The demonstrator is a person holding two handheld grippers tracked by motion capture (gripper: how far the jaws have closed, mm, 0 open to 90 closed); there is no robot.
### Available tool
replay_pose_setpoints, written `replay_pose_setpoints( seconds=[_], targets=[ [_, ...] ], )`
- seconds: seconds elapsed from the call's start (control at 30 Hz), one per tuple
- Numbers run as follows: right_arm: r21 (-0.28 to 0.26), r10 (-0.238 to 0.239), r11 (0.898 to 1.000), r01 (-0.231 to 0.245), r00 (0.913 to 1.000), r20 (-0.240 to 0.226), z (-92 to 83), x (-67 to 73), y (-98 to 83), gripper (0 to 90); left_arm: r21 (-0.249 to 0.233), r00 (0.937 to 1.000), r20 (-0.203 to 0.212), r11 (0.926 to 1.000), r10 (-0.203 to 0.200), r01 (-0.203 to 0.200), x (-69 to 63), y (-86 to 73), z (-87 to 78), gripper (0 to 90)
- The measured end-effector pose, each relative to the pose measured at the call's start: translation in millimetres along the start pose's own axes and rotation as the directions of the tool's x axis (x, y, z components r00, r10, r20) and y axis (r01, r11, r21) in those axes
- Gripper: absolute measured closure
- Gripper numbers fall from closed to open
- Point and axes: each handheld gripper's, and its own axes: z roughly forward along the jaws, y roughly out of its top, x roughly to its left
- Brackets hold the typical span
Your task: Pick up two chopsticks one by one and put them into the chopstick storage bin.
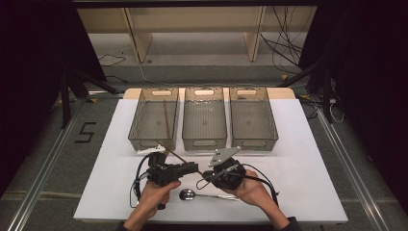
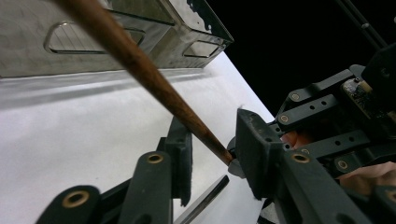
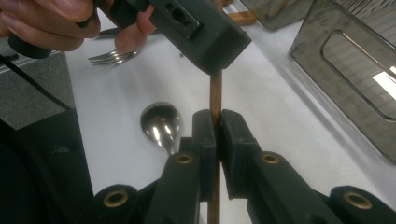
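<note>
A: Brown wooden chopstick (image 1: 179, 156), low centre of the high view, held off the white table (image 1: 298, 159).
B: Clamped tight between the pads of the right gripper (image 3: 216, 128); seen running straight up the middle of the right gripper view.
A: And the left gripper (image 2: 212, 154)? Jaws standing to either side of the stick's end, a gap showing on both sides, no pad pressing yet.
B: Long axis in the high view: slanting from lower right up to the upper left, toward the front wall of the left bin (image 1: 153, 140).
A: Below it, flat on the table: a spoon (image 1: 187, 194), bowl to the left. A fork (image 3: 109, 57) farther off, upper left of the right gripper view.
B: Three smoky clear bins in a row across the middle; left one holding one more chopstick (image 1: 166, 120), lengthwise. Middle bin (image 1: 204, 140) and right bin (image 1: 253, 140): bare bottoms.
A: Around the table: grey floor, dark curtains at both sides, pale shelving (image 1: 192, 29) along the top, loose cables upper right.
</note>
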Motion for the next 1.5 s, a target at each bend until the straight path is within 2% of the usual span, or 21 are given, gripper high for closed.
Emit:
replay_pose_setpoints(
  seconds=[0.1,0.27,0.4,0.47,0.53,0.6,0.83,1.13,1.33,1.5],
  targets=[
    [-0.001,-0.012,1.0,0.012,0.9999,0.001,-0.3,0.2,0.0,85.1,0.0,1.0,0.002,1.0,0.0,0.0,0.2,-0.2,0.0,72.5],
    [-0.01,-0.017,1.0,0.017,0.9999,-0.002,-0.7,1.8,-0.1,85.1,-0.015,0.9984,0.052,0.9997,-0.02,0.02,1.4,0.2,-1.2,79.0],
    [-0.017,-0.022,1.0,0.022,0.9997,-0.004,-0.4,2.1,-0.2,84.8,-0.012,0.9936,0.099,0.9983,-0.055,0.057,3.9,0.5,-2.1,83.2],
    [-0.021,-0.021,1.0,0.021,0.9997,-0.008,0.0,2.0,-0.5,84.2,-0.009,0.9933,0.101,0.9984,-0.055,0.056,3.7,0.6,-2.7,83.8],
    [-0.019,-0.01,1.0,0.01,0.9999,-0.008,-0.8,1.6,-0.5,82.3,-0.013,0.9947,0.091,0.9987,-0.048,0.049,3.6,1.3,-3.8,84.0],
    [-0.027,0.0,1.0,0.0,0.9997,-0.024,-4.4,-0.1,-0.5,74.4,-0.013,0.995,0.089,0.9988,-0.045,0.047,4.7,2.9,-6.1,84.1],
    [-0.04,0.023,0.999,-0.023,0.9996,-0.015,-17.7,-5.4,-5.7,59.1,-0.029,0.9973,0.065,0.999,-0.033,0.035,8.8,12.6,-20.5,84.2],
    [-0.006,0.047,0.999,-0.047,0.9989,0.006,-13.0,-6.2,-23.1,37.6,-0.041,0.9998,0.02,0.9991,-0.002,0.003,13.0,28.1,-41.4,84.2],
    [-0.029,0.083,0.996,-0.083,0.9966,0.004,-15.0,-10.0,-32.0,29.4,-0.05,1.0,0.001,0.9987,-0.004,0.004,18.7,37.4,-51.0,84.1],
    [-0.039,0.093,0.995,-0.092,0.9956,0.01,-18.0,-10.1,-41.8,27.1,-0.046,0.9997,-0.024,0.9989,0.008,-0.009,22.4,51.0,-58.4,84.1]
  ],
)
